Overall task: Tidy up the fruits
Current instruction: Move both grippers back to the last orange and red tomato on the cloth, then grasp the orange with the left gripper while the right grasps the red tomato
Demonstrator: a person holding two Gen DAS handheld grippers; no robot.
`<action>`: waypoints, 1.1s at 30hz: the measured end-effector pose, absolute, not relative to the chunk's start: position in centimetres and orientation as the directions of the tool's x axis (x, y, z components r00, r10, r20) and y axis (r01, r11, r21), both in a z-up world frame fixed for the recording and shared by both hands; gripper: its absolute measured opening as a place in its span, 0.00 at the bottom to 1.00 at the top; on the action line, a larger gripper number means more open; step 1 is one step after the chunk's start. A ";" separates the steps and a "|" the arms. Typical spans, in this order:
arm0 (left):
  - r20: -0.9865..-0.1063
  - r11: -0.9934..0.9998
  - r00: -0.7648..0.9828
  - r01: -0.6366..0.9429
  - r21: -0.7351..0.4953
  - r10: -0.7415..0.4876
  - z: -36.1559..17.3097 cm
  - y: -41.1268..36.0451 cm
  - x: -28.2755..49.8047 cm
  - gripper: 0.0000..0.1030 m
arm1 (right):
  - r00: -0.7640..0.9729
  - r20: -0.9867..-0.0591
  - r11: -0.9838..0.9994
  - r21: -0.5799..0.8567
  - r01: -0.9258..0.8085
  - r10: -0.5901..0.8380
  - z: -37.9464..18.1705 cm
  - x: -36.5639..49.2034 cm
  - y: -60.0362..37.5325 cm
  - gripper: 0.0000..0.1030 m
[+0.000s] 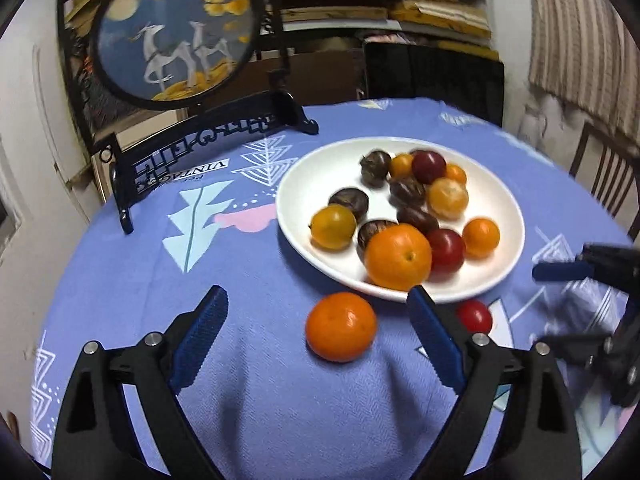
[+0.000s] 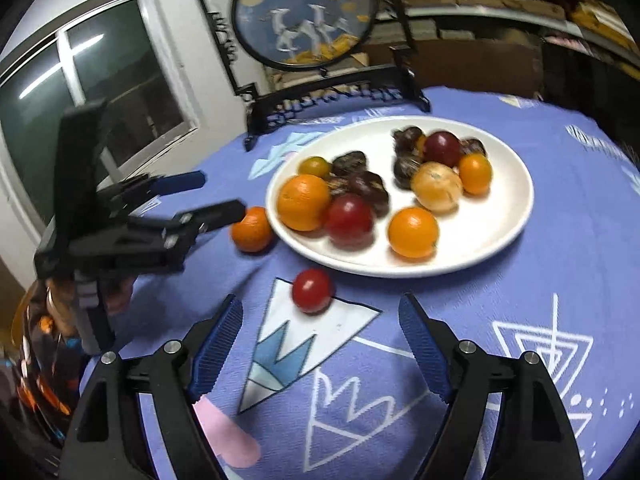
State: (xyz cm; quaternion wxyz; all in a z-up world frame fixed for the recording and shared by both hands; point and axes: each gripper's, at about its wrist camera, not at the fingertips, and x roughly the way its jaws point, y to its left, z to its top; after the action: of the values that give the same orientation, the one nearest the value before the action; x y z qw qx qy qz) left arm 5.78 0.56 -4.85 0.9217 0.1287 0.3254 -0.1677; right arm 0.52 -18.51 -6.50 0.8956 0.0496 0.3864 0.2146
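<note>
A white plate [image 1: 304,184] on the blue tablecloth holds several oranges, red tomatoes and dark chestnuts; it also shows in the right wrist view [image 2: 508,216]. A loose orange [image 1: 341,326] lies on the cloth just before the plate, between the open fingers of my left gripper [image 1: 318,300]; it shows in the right wrist view [image 2: 252,229] too. A loose red tomato [image 2: 312,290] lies near the plate's front edge, just ahead of my open right gripper [image 2: 320,308]. The tomato also shows in the left wrist view [image 1: 475,316]. Both grippers are empty.
A round framed deer picture on a black stand [image 1: 176,32] stands at the table's back left. A dark chair back [image 1: 432,76] stands behind the table. A window [image 2: 80,88] is at the left. The table edge curves around on all sides.
</note>
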 end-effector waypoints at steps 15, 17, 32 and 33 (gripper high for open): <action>-0.703 0.906 0.690 0.391 0.162 -0.172 -7.3 0.0 7.4 0.86 | 0.597 -0.686 0.906 0.250 -0.342 0.415 -6.8 0.4 -18.4 0.83; -0.717 0.911 0.677 0.385 0.150 -0.168 -7.7 0.0 7.8 0.86 | 0.593 -0.688 0.903 0.247 -0.351 0.419 -6.8 0.4 -18.2 0.83; -0.740 0.901 0.630 0.428 0.077 -0.236 -7.7 -0.2 7.7 0.43 | 0.560 -0.705 0.894 0.265 -0.361 0.436 -7.4 0.9 -17.6 0.83; -0.731 0.902 0.639 0.425 0.076 -0.239 -7.5 0.0 7.5 0.43 | 0.558 -0.711 0.898 0.263 -0.353 0.427 -7.5 1.0 -17.5 0.83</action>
State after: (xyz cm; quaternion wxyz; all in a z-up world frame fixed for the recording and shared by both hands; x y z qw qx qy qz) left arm 7.52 0.05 -7.47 0.8970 0.1213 0.3826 -0.1852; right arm 1.04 -17.51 -7.51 0.8815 0.0449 0.4147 0.2211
